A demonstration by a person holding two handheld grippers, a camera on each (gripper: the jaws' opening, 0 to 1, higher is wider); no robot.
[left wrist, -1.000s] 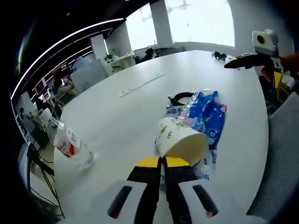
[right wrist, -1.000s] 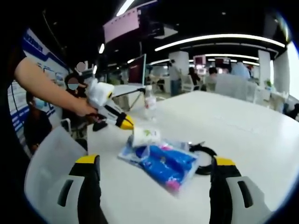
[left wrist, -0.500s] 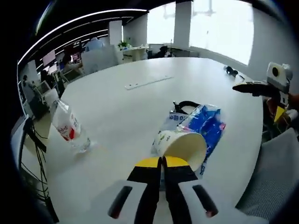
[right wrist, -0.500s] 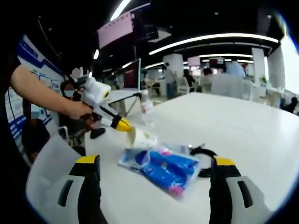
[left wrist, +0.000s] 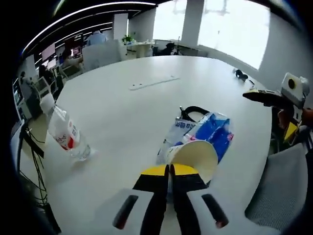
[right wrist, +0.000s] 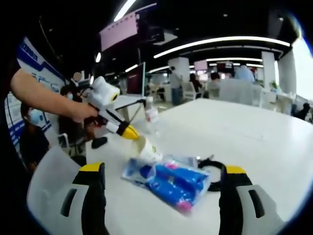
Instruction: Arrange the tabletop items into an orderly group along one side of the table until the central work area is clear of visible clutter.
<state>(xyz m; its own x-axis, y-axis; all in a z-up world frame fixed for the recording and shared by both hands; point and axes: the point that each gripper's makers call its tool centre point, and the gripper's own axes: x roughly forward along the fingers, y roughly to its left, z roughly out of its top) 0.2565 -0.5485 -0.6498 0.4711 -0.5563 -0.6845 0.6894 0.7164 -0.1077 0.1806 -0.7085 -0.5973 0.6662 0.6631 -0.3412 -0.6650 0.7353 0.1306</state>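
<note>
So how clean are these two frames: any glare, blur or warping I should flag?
Left gripper view: the windows are blown out to white, the table edge bows from fisheye, and the paper cup in the left claw is sharp. Right gripper view: dimmer and softer overall, with the blue packet slightly blurred and the ceiling light strips curved.

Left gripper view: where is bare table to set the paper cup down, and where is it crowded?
Bare white table lies between the water bottle and the blue packet, running far up past the white strip. It is crowded at the near right: the left claw is shut on the paper cup, against the packet and black cable.
</note>
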